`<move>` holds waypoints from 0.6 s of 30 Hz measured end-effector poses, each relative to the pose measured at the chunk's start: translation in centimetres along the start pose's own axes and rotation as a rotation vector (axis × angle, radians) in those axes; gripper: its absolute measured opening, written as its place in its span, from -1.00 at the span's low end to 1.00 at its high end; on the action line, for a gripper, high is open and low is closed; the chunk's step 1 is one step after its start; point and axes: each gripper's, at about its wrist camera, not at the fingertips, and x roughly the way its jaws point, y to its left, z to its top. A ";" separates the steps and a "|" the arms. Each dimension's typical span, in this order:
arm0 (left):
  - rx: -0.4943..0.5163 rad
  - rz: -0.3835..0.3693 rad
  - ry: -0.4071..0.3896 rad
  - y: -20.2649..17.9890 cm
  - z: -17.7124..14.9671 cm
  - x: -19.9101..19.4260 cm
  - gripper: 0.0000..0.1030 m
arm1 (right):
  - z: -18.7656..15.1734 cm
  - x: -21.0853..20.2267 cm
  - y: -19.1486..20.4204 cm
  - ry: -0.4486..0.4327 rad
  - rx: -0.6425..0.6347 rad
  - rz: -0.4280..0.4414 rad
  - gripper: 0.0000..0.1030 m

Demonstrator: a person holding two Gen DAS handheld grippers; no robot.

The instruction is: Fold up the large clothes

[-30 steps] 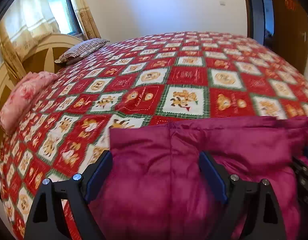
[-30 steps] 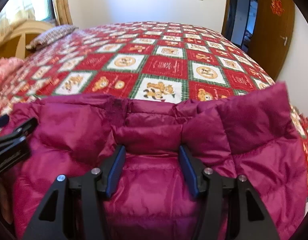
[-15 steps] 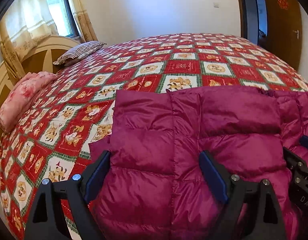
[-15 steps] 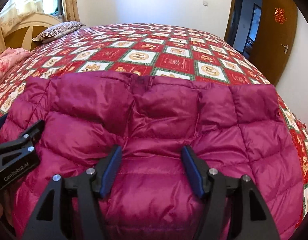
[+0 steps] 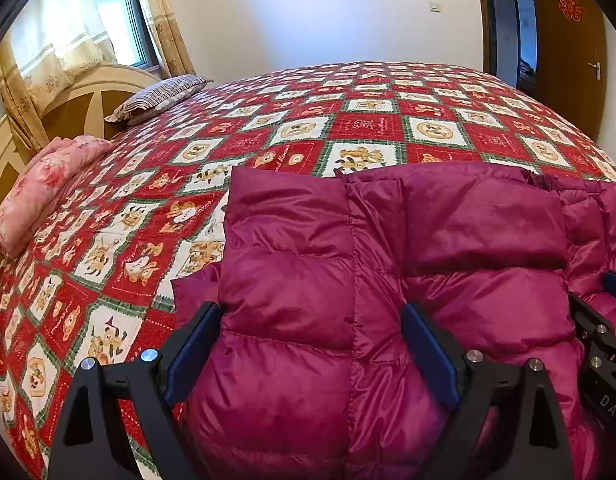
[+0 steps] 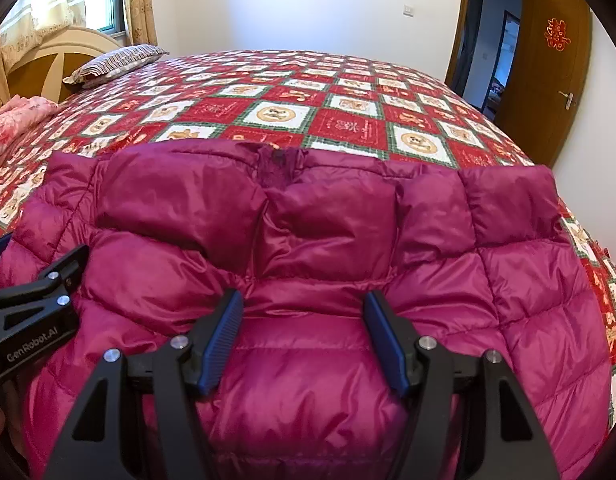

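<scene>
Lying spread on the red patchwork bedspread (image 5: pixel 367 128), the magenta quilted down jacket (image 6: pixel 327 240) is puffing up between both wide-open, empty grippers, left (image 5: pixel 311 350) and right (image 6: pixel 304 338); slick fabric is risking slipping from shallow pinches.

Both wrist cameras look steeply down, close over the jacket (image 5: pixel 387 280) (image 6: pixel 308 240), sharing bed (image 5: pixel 367 120) and doorway (image 6: pixel 487 40).

A home bedroom — quilted bed (image 5: pixel 387 120), pillow (image 5: pixel 160 96), curtained window (image 5: pixel 116 20) — wooden door (image 6: pixel 547 80).
</scene>
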 end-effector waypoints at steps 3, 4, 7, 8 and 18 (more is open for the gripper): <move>0.004 0.005 -0.002 0.0 0.0 0.0 0.79 | 0.1 0.1 0.0 0.001 -0.002 0.001 0.30; 0.004 0.006 -0.002 0.0 0.0 0.0 0.79 | 0.1 0.1 0.0 0.001 -0.002 0.001 0.30; 0.004 0.006 -0.002 0.0 0.0 0.0 0.79 | 0.2 0.1 0.0 0.002 -0.004 0.002 0.30; 0.005 0.006 -0.002 0.0 0.0 0.0 0.79 | 0.2 0.1 0.0 0.003 -0.005 0.001 0.30; 0.022 0.031 -0.001 -0.4 0.0 0.0 0.80 | 0.3 0.3 0.0 0.008 -0.015 -0.002 0.31</move>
